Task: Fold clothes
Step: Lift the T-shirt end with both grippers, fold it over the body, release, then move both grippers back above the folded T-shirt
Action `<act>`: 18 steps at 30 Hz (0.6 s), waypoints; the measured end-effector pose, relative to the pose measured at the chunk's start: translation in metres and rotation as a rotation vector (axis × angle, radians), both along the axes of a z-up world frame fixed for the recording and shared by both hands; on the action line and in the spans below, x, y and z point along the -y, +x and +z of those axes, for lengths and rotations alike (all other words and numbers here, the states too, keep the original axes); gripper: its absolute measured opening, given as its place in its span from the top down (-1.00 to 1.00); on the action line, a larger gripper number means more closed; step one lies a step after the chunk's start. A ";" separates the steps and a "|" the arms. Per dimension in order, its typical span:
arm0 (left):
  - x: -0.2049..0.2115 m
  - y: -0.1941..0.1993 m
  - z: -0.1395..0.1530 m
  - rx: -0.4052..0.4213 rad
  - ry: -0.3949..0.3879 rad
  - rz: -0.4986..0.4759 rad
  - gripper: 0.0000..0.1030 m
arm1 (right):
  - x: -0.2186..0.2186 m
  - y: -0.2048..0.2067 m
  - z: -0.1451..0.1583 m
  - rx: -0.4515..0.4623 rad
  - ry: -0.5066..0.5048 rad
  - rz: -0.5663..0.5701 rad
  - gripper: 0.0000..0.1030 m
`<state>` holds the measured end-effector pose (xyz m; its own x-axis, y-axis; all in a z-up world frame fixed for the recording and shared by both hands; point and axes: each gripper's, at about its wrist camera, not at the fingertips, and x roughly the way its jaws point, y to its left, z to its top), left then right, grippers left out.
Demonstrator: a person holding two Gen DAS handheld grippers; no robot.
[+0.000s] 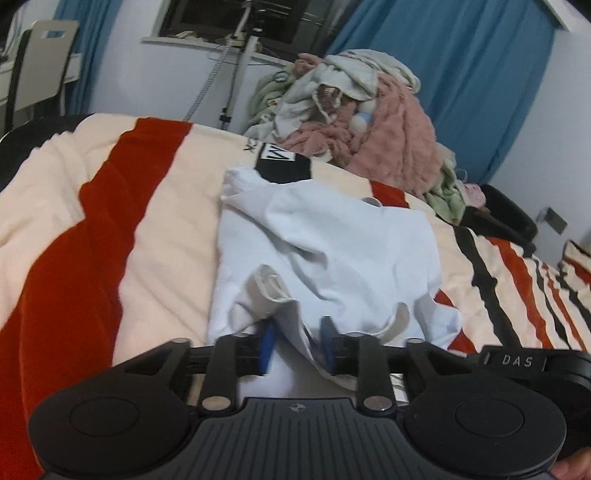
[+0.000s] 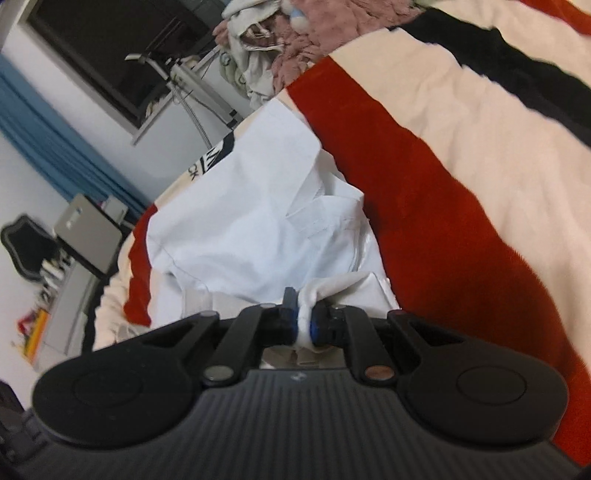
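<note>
A white garment (image 1: 325, 236) lies crumpled on the bed, its cream collar edge turned up near my left gripper (image 1: 297, 345). That gripper stands open at the garment's near edge. Its blue pads (image 1: 268, 341) are apart, and a loose fold of the cloth drapes between them without being pinched. In the right wrist view the same white garment (image 2: 236, 221) spreads away from my right gripper (image 2: 303, 325), which is shut on a bunched bit of its edge. A person's fingertip (image 1: 570, 469) shows at the left gripper's handle.
The bed carries a cream, red and black striped blanket (image 1: 166, 206) (image 2: 424, 184). A heap of pink, white and green clothes (image 1: 369, 122) (image 2: 295, 33) sits at its far edge. Beyond are a metal stand (image 1: 240, 74), a chair (image 1: 40, 66), blue curtains (image 1: 461, 74) and a black bag (image 1: 506, 218).
</note>
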<state>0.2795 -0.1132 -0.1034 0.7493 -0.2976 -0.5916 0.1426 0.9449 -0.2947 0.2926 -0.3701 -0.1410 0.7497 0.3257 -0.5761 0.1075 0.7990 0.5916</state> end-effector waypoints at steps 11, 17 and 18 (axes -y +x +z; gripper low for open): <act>-0.004 -0.082 0.075 0.138 0.089 -0.008 -0.81 | -0.013 -0.068 0.062 0.132 -0.121 -0.007 -0.53; -0.022 -0.150 0.115 0.245 0.120 -0.009 -0.91 | -0.018 -0.123 0.097 0.245 -0.228 -0.013 -0.52; -0.024 -0.162 0.119 0.260 0.125 -0.011 -0.92 | -0.021 -0.133 0.103 0.268 -0.255 -0.010 -0.52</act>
